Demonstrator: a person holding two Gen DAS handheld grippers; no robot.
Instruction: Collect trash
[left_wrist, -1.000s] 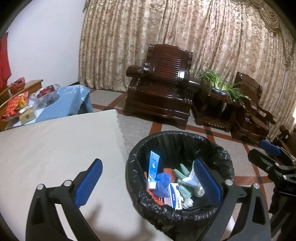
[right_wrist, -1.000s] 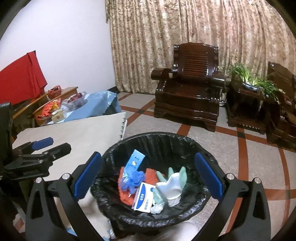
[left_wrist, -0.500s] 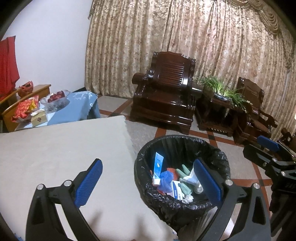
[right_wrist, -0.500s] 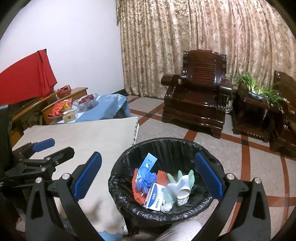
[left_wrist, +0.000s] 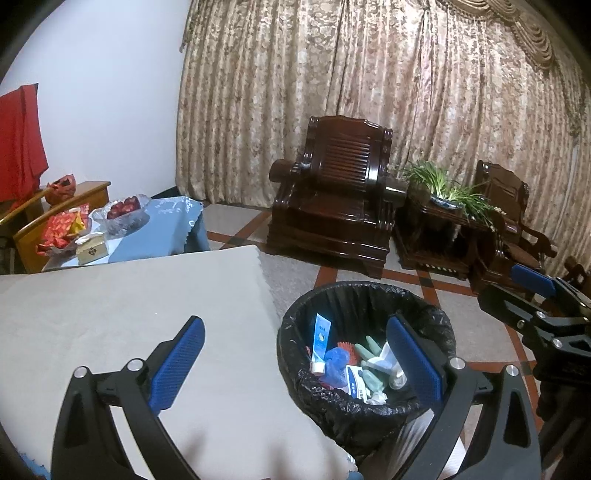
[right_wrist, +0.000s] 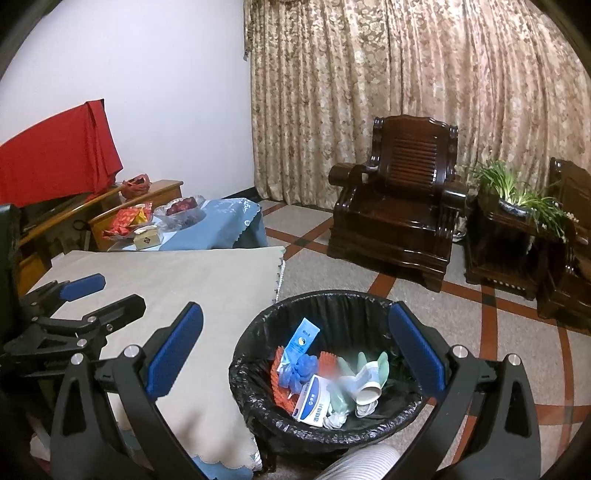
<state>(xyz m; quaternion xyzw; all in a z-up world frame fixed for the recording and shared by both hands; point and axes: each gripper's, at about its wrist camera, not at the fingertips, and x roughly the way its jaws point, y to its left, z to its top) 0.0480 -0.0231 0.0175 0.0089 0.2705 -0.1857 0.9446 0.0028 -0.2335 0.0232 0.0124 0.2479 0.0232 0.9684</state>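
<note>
Both the left gripper (left_wrist: 293, 358) and right gripper (right_wrist: 295, 345) are held wide open and empty, jaws gripping nothing, over the filled bin (right_wrist: 258, 373) at the bare worktop (left_wrist: 110, 314) corner, so the worktop is best checked for leftovers.

Both the left gripper (left_wrist: 295, 363) and the right gripper (right_wrist: 295, 352) have black curved frames, silver round screws at the joints, and fingers (left_wrist: 177, 363) faced with textured blue pads.

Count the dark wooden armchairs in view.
2. One armchair stands before the curtain; a second armchair sits at the right edge beyond the plant stand, partly cut off. Others may be hidden.
</note>
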